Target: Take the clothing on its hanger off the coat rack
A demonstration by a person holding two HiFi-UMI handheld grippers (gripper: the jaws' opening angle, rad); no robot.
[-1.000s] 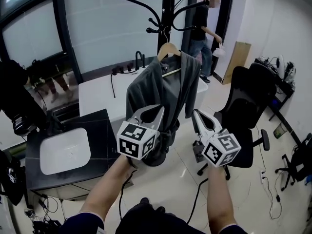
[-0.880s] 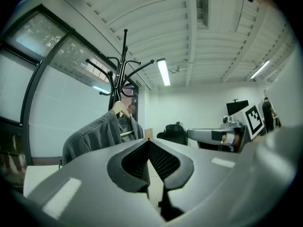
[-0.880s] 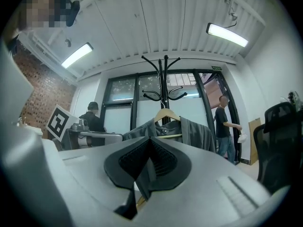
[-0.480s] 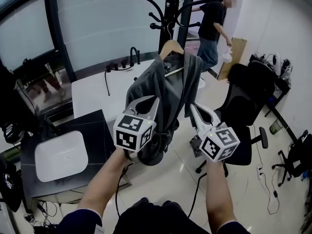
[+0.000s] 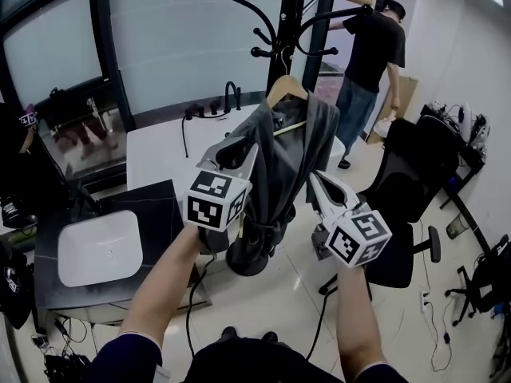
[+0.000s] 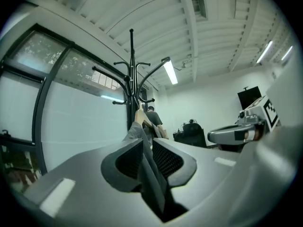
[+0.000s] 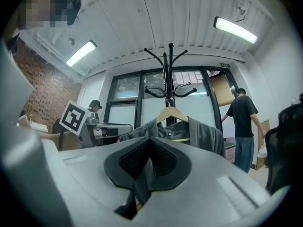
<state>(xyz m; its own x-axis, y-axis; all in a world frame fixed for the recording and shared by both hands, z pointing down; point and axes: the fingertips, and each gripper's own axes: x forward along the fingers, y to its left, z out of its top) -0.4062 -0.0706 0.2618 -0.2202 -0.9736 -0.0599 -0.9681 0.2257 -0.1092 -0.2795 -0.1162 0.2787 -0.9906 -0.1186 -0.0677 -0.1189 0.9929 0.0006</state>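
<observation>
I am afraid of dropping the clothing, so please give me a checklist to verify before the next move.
1. Wooden hanger hooked on the coat rack: ok.
2. Grey jacket draped over the hanger: ok.
3. Left gripper holding firmly: not ok. Its jaws are opening, and whether fabric sits between them I cannot tell.
4. Right gripper ready to grasp: not ok. Its jaws are shut with nothing between them.
5. Person behind the rack clear of the path: cannot tell.

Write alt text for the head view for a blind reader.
A grey garment hangs on a wooden hanger from a black coat rack. The left gripper is at its shoulder, fingers opening with fabric between them; the right gripper sits lower, beside the garment.
</observation>
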